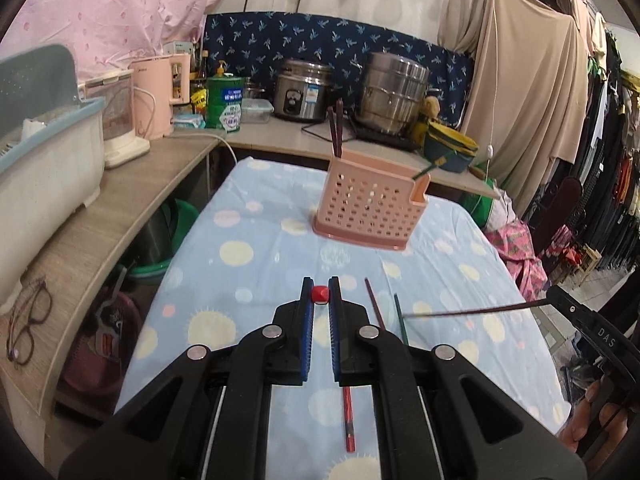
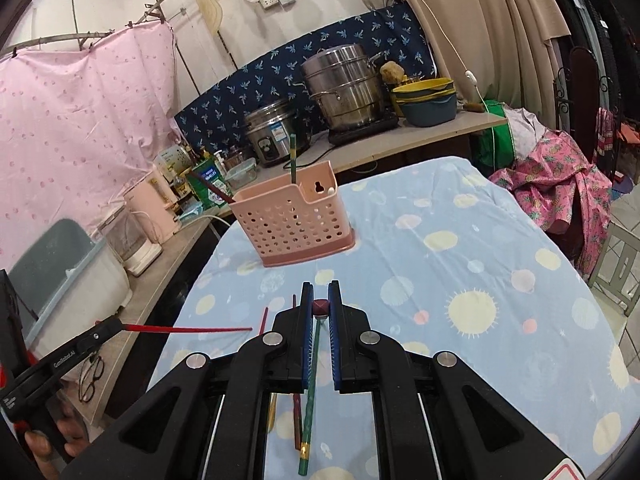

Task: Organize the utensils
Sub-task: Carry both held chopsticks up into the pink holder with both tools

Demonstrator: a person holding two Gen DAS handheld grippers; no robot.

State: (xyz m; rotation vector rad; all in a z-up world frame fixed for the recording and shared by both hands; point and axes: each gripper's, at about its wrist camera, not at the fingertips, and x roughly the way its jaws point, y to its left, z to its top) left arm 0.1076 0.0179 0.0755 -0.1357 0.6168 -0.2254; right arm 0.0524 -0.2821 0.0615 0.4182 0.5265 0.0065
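Note:
A pink perforated utensil basket (image 1: 372, 208) (image 2: 296, 220) stands on the blue dotted tablecloth (image 1: 256, 280) (image 2: 460, 248). Dark chopsticks (image 1: 337, 128) and a green one (image 2: 293, 156) stick out of it. My left gripper (image 1: 320, 284) (image 2: 114, 324) is shut on a red chopstick (image 1: 320, 294) (image 2: 188, 329), held above the table. My right gripper (image 2: 320, 288) (image 1: 554, 296) is shut on a maroon chopstick (image 2: 320, 307) (image 1: 464, 313), also lifted. Loose on the cloth lie a red chopstick (image 1: 349, 420), a green one (image 2: 310, 400) and a few more beside them.
A wooden counter (image 1: 132, 200) wraps the left and back, bearing a dish bin (image 1: 44, 160), a pink kettle (image 1: 160, 92), a rice cooker (image 1: 304, 92), a steamer pot (image 1: 394, 92) and stacked bowls (image 2: 426, 100). Glasses (image 1: 30, 324) lie on it. Clothes (image 2: 560, 184) pile on the right.

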